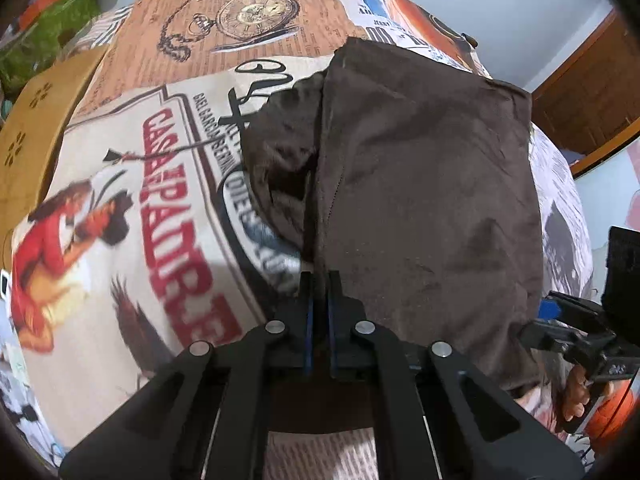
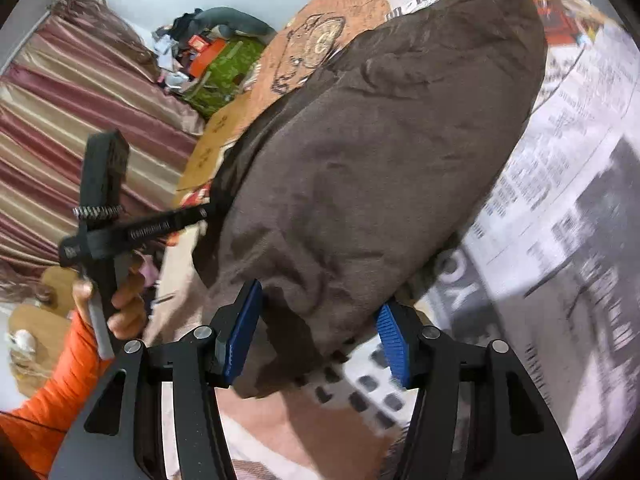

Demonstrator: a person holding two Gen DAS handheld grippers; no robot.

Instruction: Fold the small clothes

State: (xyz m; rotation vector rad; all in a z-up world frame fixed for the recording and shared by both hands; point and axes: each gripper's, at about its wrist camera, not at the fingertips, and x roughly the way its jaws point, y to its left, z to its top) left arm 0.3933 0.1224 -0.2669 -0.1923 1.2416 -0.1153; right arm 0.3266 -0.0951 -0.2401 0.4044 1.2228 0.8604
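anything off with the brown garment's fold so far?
Yes. The brown garment is uneven: its left part is bunched and rumpled beside the smoother folded panel, on the printed bedspread. The left gripper is shut on its near edge.

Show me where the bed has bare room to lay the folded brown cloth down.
Free: the printed bedspread left of the brown cloth, out to the cardboard, and the watch print beyond it. The newsprint patch on its other side is bare too. Crowded: the near edge, where the left gripper and right gripper meet the cloth.
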